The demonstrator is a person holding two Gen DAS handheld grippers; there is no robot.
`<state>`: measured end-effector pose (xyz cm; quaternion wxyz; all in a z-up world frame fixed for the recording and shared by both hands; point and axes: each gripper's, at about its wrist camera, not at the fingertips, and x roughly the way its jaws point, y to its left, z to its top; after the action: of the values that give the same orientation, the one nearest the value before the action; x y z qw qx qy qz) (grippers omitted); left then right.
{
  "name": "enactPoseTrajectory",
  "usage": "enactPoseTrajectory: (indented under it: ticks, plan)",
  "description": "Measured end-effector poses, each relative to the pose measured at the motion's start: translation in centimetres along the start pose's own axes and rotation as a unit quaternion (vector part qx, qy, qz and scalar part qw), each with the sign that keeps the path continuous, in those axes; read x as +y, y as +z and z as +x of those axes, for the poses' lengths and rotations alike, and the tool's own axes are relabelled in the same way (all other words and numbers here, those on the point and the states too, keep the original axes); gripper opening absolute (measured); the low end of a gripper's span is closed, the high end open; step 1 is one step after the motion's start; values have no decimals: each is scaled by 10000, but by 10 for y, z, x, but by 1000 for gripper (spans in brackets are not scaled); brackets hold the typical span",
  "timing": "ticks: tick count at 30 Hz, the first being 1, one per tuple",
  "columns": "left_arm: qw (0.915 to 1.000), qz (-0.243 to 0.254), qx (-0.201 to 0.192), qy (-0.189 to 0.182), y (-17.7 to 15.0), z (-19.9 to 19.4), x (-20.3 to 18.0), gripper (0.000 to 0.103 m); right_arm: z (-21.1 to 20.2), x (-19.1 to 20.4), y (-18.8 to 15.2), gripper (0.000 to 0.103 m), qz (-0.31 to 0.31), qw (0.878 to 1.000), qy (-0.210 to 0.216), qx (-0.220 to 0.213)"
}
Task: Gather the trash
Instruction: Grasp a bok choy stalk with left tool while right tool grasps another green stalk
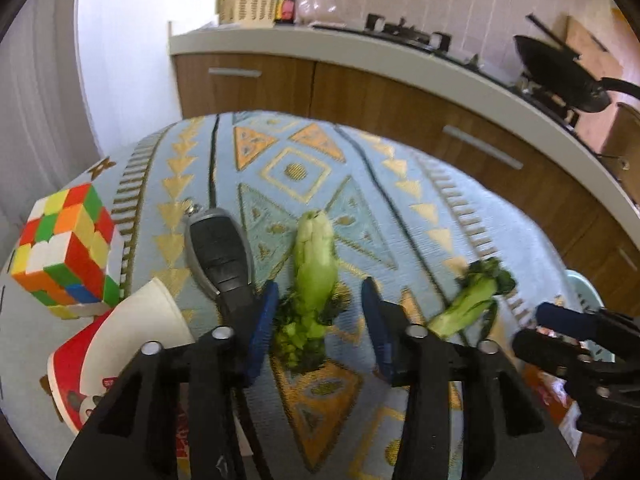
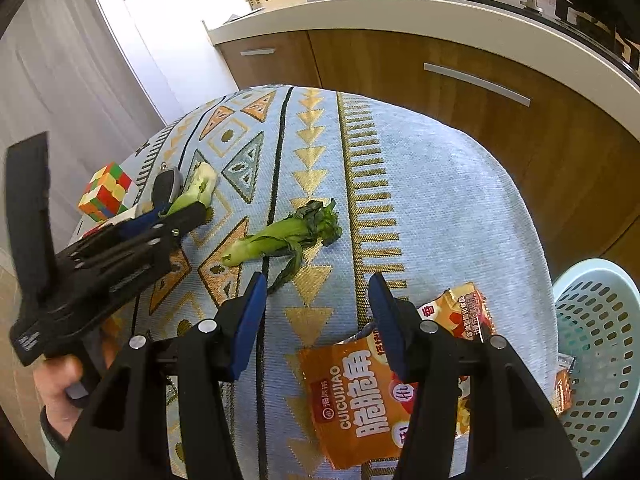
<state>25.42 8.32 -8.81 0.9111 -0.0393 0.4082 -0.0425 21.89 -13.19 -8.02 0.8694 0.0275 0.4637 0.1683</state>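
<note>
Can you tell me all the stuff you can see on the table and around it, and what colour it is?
Bok choy pieces: two, green and pale; one between the left gripper's fingers, the other lying mid-table.
Rubik's cube: one, multicoloured, left table edge.
Car key fob: one, black and silver, beside the cube.
Paper cup: one, white and red, on its side below the cube.
Snack wrappers: two, orange, at the near right table edge.
Basket: one, light blue, beside the table, wrapper scraps inside.
Tablecloth: one, pale blue with gold patterns.
Frying pan: one, black, on the stove.
Left gripper: open, blue pads.
Right gripper: open, above bare cloth.
</note>
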Motion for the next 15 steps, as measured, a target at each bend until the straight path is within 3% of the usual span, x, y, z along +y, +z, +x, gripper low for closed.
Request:
enactPoseTrajectory:
  ticks: [3, 7, 11, 15]
  plan:
    - [10000, 13, 6, 79, -2, -2, 1, 20, -1, 4, 2, 50, -37, 9999, 90, 54]
    - [9997, -248, 54, -3, -10, -16, 5, 19, 12, 12, 7, 50, -51, 9994, 198, 261]
    - [9993, -337, -136, -124, -27, -32, 4, 19, 28, 17, 12, 50, 5, 9990, 197, 391]
    - [9985, -461, -292, -87, -32, -36, 7, 19, 38, 15, 25, 62, 353, 9975, 392, 461]
